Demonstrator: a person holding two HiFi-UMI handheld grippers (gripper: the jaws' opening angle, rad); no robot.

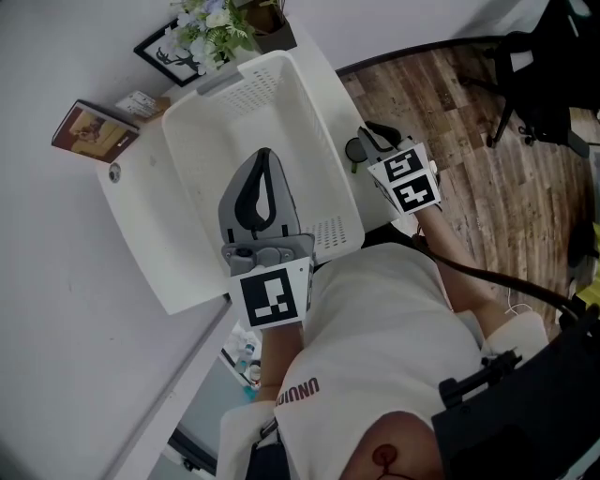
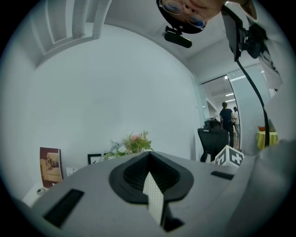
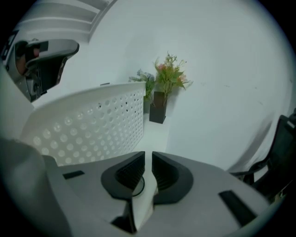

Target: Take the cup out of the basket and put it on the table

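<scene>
My right gripper (image 1: 373, 134) hangs outside the basket (image 1: 187, 159), just off its right-hand wall, and tilts downward. Its jaws stand a little apart with a narrow slit between the ribbed pads, and they press on nothing, so that hand is released. The cup (image 1: 354, 150), as far as I can make it out, is the small round dark-rimmed thing on the table (image 1: 112, 309), tucked between the basket's wall and my right jaws. It is too small for me to tell whether the jaws touch it.

From the right gripper view the perforated basket wall fills the left side close by. Straight ahead along the table stands a dark vase (image 1: 272, 33) of flowers (image 1: 211, 23) against the white wall. A black office chair (image 1: 534, 84) sits well off to the right on the wooden floor (image 1: 487, 187).

My left gripper (image 1: 262, 159) is over the inside of the basket, nearly level. Its jaws are clenched together tip to tip, empty. Beyond the basket's far rim, along the wall, I see a brown book (image 1: 94, 131), a small card (image 1: 141, 103) and a black-framed picture (image 1: 173, 52) beside the flowers. The left gripper view also shows two people (image 2: 226, 115) standing far away through a doorway.
</scene>
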